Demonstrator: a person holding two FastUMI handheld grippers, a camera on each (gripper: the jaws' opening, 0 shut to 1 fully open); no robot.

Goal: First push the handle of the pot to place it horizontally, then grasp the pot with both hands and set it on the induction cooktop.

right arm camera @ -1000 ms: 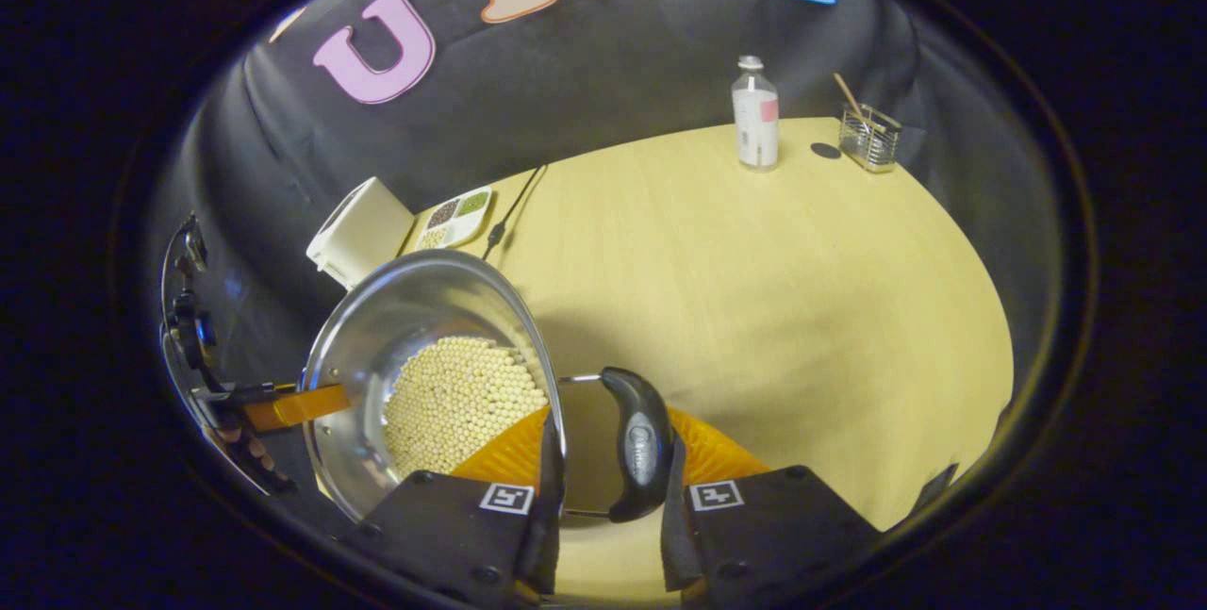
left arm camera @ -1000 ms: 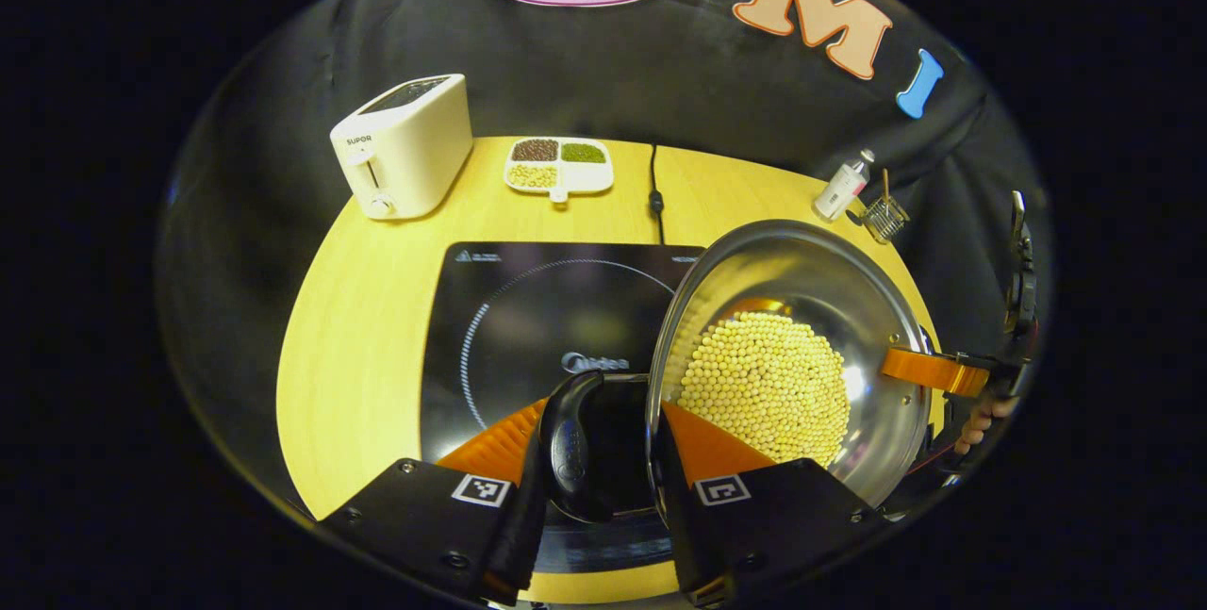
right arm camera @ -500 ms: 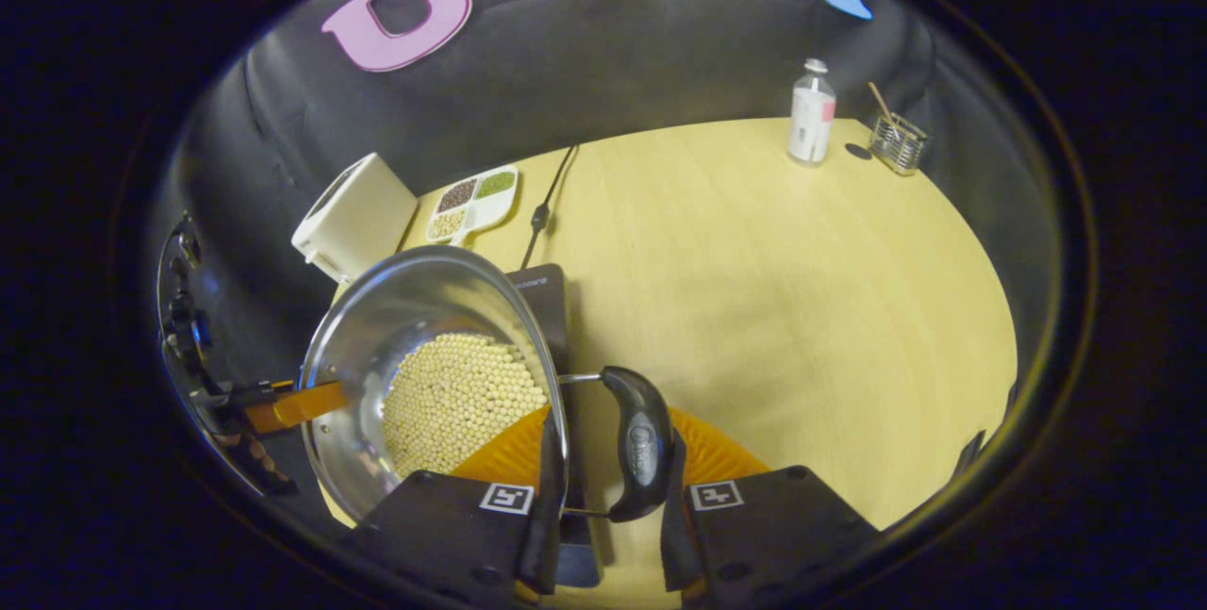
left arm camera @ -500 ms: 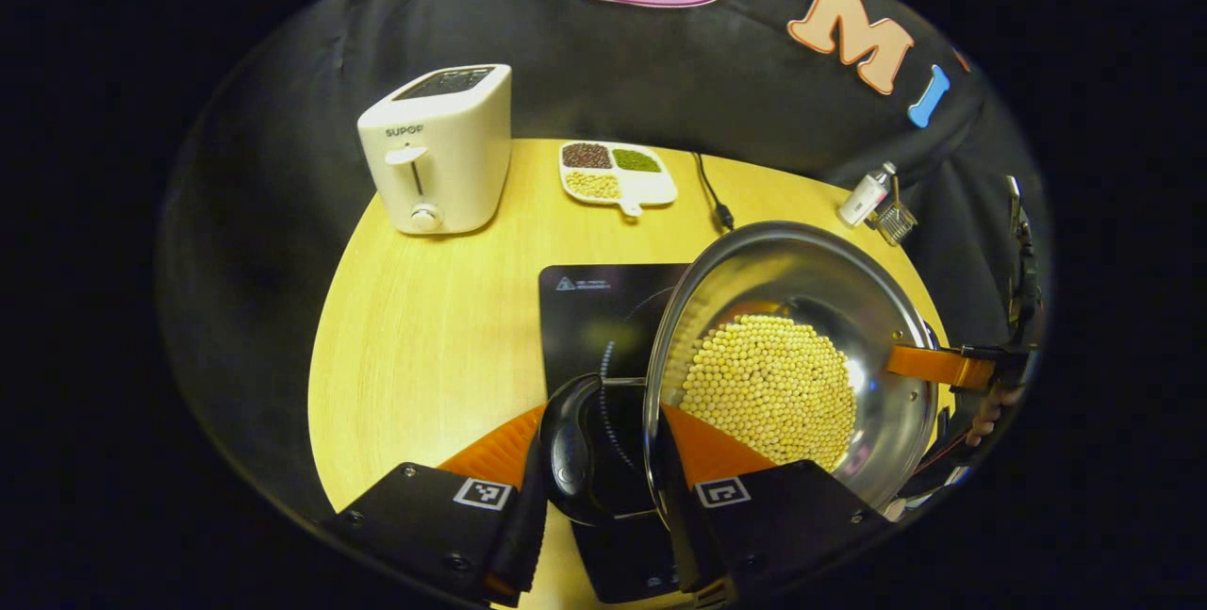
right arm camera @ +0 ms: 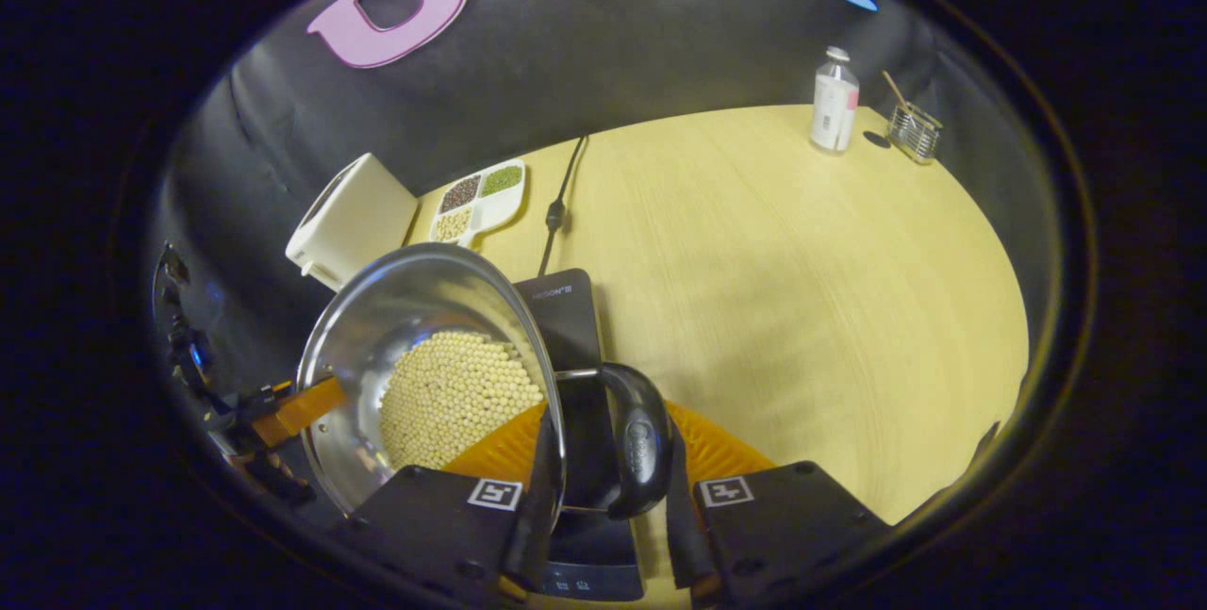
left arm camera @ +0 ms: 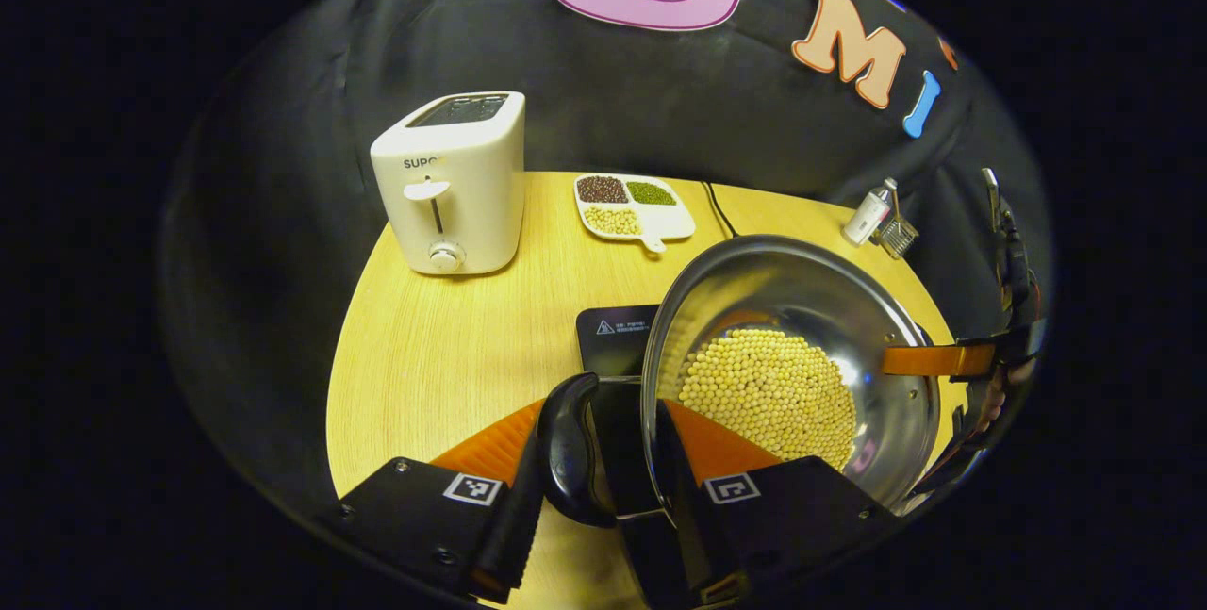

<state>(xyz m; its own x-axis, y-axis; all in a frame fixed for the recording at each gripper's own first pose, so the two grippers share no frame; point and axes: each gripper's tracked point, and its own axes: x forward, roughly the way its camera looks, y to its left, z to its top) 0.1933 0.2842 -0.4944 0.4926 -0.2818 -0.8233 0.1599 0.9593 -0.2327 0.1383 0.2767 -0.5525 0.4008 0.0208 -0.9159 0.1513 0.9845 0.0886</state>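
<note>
A steel pot [left arm camera: 783, 285] holding pale yellow beans [left arm camera: 768, 393] hangs between both grippers. My left gripper [left arm camera: 599, 445] is shut on the pot's black side handle [left arm camera: 566, 450]. My right gripper [right arm camera: 608, 450] is shut on the opposite black handle [right arm camera: 646, 445]. The black induction cooktop [left arm camera: 618, 327] lies mostly hidden beneath the pot; in the right gripper view the cooktop [right arm camera: 566, 308] shows under the handle. Beyond the pot [right arm camera: 396, 308] the left gripper [right arm camera: 292, 407] appears, and the right gripper [left arm camera: 943, 360] shows at the pot's far rim. Whether the pot touches the cooktop I cannot tell.
A white toaster [left arm camera: 453, 186] stands at the back left of the wooden table [left arm camera: 424, 355], with a divided dish of beans [left arm camera: 634, 207] beside it. The cooktop's cable [right arm camera: 556, 209] runs to the back. A small bottle [right arm camera: 834, 113] and a wire holder [right arm camera: 913, 131] stand far right.
Both grippers have carried the pot leftwards over the cooktop, which now lies mostly beneath it. The toaster looks nearer. Both grips stay the same.
</note>
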